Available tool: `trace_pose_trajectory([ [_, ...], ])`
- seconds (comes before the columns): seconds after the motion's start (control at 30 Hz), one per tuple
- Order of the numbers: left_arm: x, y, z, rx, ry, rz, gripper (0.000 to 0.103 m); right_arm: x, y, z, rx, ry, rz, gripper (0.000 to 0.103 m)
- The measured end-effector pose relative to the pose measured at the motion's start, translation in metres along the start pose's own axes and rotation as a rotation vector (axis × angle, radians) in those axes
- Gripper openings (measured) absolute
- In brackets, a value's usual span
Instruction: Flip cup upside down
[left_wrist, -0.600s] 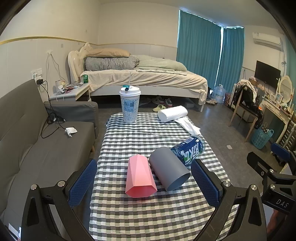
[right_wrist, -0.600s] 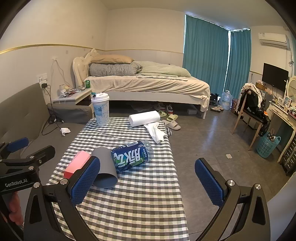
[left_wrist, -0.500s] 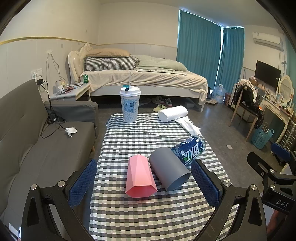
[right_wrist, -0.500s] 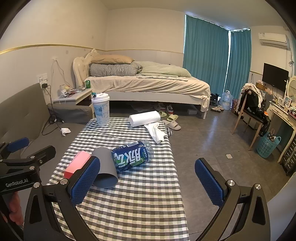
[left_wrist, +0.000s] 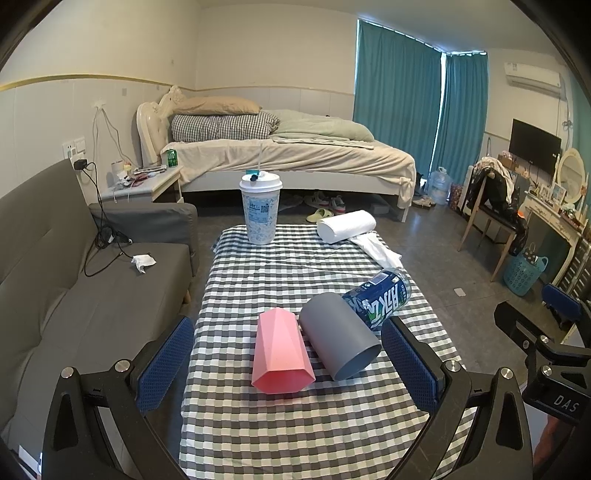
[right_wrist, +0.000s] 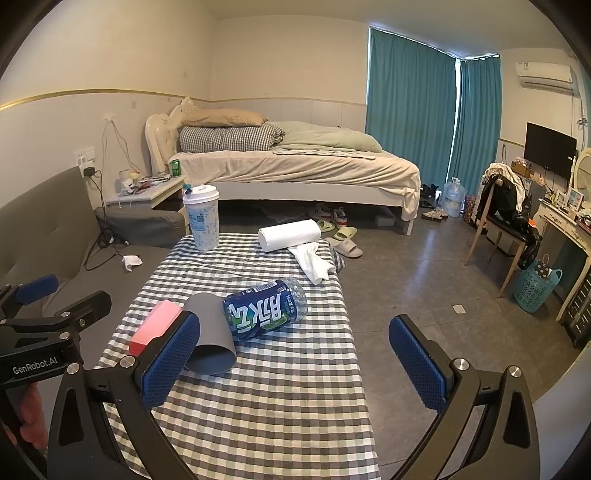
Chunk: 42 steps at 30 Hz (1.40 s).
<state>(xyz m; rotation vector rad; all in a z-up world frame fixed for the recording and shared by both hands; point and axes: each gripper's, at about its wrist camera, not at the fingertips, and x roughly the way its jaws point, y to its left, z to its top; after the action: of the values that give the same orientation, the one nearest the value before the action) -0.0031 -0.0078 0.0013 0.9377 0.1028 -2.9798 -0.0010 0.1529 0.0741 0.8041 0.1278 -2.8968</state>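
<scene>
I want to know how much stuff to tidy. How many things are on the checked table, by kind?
Cups: 3 (pink faceted cup, grey plastic cup, white lidded drink cup)
Bottles: 1 (blue-labelled bottle)
Paper rolls: 1 (white paper roll)
Total: 5

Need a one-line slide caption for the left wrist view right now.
Open left claw hovers before pink cup and grey cup, both lying on their sides on the checkered table.

On the checked tablecloth lie two tumbler cups, one pink cup and one grey cup. There is one blue-labelled bottle, one lidded takeaway drink cup, one paper towel roll and one crumpled tissue. Two grippers show: the left gripper and the right gripper.
</scene>
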Motion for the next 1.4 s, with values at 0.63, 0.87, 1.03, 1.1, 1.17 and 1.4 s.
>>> trace_pose_trajectory([
  [0.63, -0.0002, -0.0007, -0.0015, -0.010, -0.001, 0.020, 0.103, 0.0010, 0.0008, 0.0008, -0.002, 0.001, 0.004, 0.103],
  [0.87, -0.0001, -0.0008, -0.0018, -0.009, -0.001, 0.021, 0.103, 0.0012, 0.0016, 0.0011, 0.000, 0.001, 0.005, 0.103],
  [1.03, -0.0001, -0.0008, -0.0019, -0.009, -0.001, 0.022, 0.103, 0.0015, 0.0018, 0.0009, 0.000, 0.002, 0.006, 0.103],
  [1.1, 0.0000, -0.0009, -0.0019, -0.010, -0.001, 0.022, 0.103, 0.0014, 0.0019, 0.0008, 0.000, 0.002, 0.006, 0.103],
  [1.17, 0.0000, -0.0007, -0.0020, -0.009, -0.001, 0.023, 0.103, 0.0014, 0.0020, 0.0006, 0.000, 0.003, 0.007, 0.103],
  [1.4, -0.0001, 0.0016, -0.0028, -0.013, 0.003, 0.030, 0.103, 0.0020, 0.0034, 0.0000, 0.002, 0.004, 0.010, 0.103],
])
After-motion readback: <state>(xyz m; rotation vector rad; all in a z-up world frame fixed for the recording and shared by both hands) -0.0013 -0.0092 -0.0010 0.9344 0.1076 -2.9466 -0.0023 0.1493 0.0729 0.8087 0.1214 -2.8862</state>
